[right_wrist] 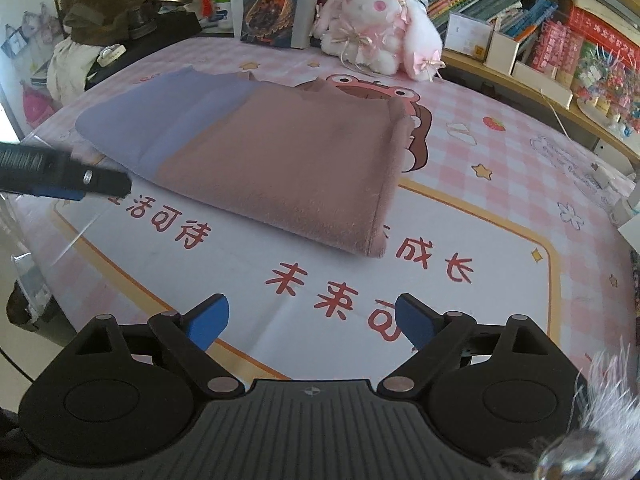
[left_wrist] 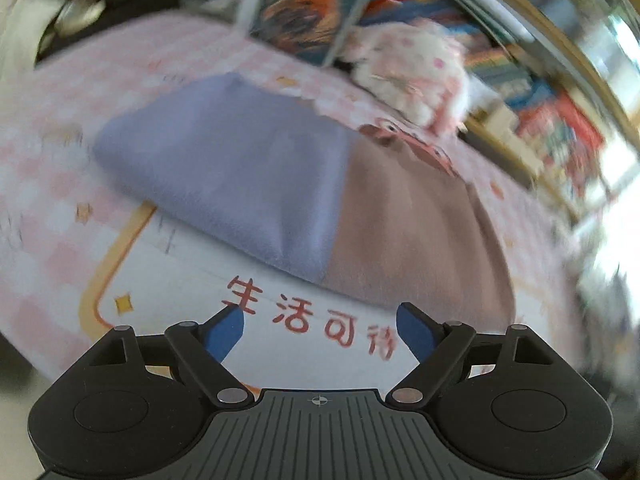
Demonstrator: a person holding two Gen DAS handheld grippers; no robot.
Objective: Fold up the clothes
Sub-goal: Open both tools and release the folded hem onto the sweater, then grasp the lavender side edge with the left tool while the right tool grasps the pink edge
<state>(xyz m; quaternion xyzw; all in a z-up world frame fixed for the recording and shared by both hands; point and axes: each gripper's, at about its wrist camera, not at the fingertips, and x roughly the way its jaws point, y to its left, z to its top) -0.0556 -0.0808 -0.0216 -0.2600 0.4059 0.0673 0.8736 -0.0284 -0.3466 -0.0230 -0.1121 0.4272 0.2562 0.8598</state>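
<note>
Garment [right_wrist: 272,160]: folded, lilac and brown, lying flat mid-counter [right_wrist: 500,208] on the pink checked mat.
Left hand-held gripper [left_wrist: 320,330]: fingers spread, holding nothing, just short of the garment's near edge.
Right hand-held gripper [right_wrist: 312,326]: fingers spread, empty, near the brown end.
Plush [right_wrist: 376,28]: behind the garment.

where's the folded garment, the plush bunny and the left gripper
folded garment [right_wrist: 280,168], right wrist view, on its brown top panel
plush bunny [right_wrist: 372,20], right wrist view, on its face
left gripper [left_wrist: 320,330], left wrist view, midway between its open blue fingertips
</note>
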